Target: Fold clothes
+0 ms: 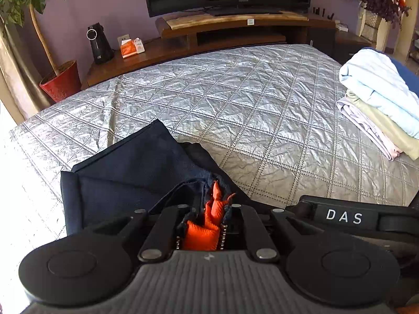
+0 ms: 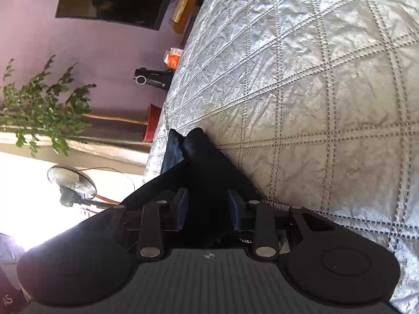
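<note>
Navy garment [image 1: 125, 167] on silver diamond-quilted bedspread [image 1: 248, 99]; pale-blue, olive, lilac stack [image 1: 379, 104].

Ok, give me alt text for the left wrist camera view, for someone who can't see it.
The left gripper is shut on a navy garment with orange trim, lying on a silver quilted bedspread. Folded pastel clothes are stacked at right.

Between my left gripper's [image 1: 209, 209] matt black plastic jaws I see dark navy cloth [image 1: 131, 167], a smooth, dull weave, against orange ribbed pads. Ahead of the jaws the quilted bedspread [image 1: 235, 99] looks silvery, crinkled and faintly shiny, with stitched seams. Beyond it, the TV stand [image 1: 230, 23] is polished wood. Soft folded cloths [image 1: 377, 99] lie right of the jaws.
</note>
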